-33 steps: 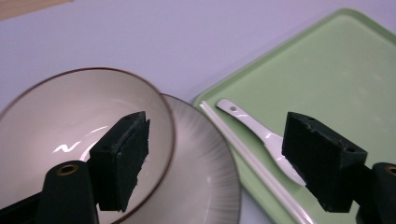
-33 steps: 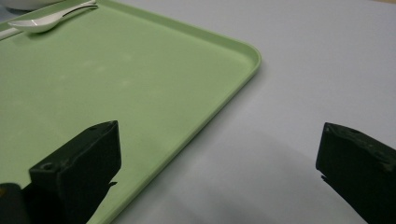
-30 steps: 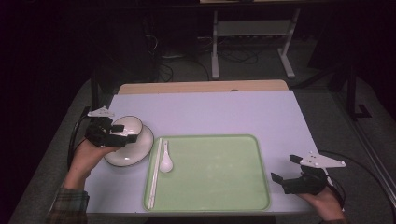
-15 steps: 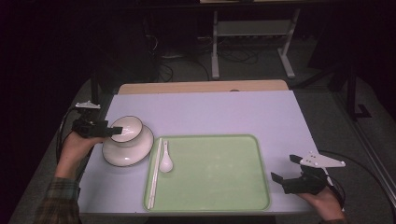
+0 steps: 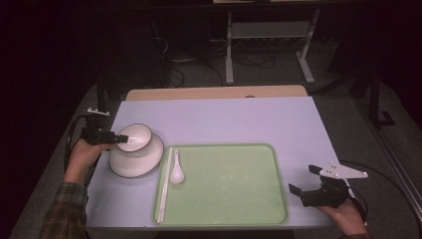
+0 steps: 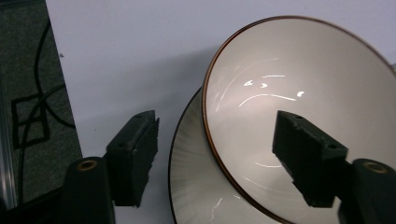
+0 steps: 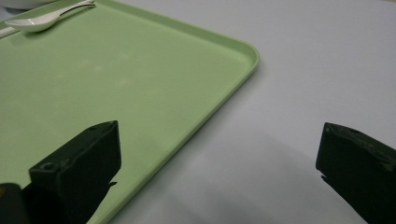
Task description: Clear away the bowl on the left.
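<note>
White plate (image 6: 196, 186) — mostly hidden under the tilted bowl (image 6: 299, 107).

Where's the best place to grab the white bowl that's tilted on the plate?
Probably the bowl by its thin brown rim on the raised left edge, coming from the table's left. It leans on the plate, and the left gripper already straddles that rim, jaws closing but not yet touching.

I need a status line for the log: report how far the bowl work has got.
Done: the spoon and chopsticks already lie at the green tray's left edge. In hand: the left tongs straddle the bowl's rim, one jaw inside, one outside; they have just been closing but do not yet press it. Left: the bowl sits tilted on its plate beside the tray, seemingly unlifted. The right tongs wait open near the tray's right corner.
</note>
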### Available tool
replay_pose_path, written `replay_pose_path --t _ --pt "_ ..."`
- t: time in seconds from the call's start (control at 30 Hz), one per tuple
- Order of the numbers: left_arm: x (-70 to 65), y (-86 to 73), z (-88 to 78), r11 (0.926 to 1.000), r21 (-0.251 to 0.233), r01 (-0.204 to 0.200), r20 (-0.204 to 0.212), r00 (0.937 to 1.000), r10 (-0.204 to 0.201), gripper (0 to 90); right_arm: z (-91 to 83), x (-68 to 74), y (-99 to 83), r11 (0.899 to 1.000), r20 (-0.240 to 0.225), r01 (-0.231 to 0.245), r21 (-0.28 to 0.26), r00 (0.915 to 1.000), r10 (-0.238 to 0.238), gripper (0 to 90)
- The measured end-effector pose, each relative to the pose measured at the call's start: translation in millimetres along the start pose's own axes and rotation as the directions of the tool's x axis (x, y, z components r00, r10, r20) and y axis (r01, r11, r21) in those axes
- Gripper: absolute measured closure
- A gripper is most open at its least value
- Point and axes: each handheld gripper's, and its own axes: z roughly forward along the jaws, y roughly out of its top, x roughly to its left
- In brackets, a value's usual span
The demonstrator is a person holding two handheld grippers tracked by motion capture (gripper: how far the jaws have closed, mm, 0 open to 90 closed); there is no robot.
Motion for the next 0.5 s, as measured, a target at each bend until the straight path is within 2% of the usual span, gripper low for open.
replay_pose_path --t 0.3,0.5 --pt "-0.3 -0.1 12.7 0.9997 0.026 -0.001 0.021 0.9998 0.001 49.5 -0.1 -0.4 -0.2 1.0 0.0 0.0 -0.001 1.0 0.0 0.0" --pt "1.0 -1.3 16.0 0.9994 0.032 0.013 0.031 0.9994 -0.014 64.4 0.0 -0.3 -0.1 1.0 0.0 0.001 0.002 1.0 -0.001 0.0"
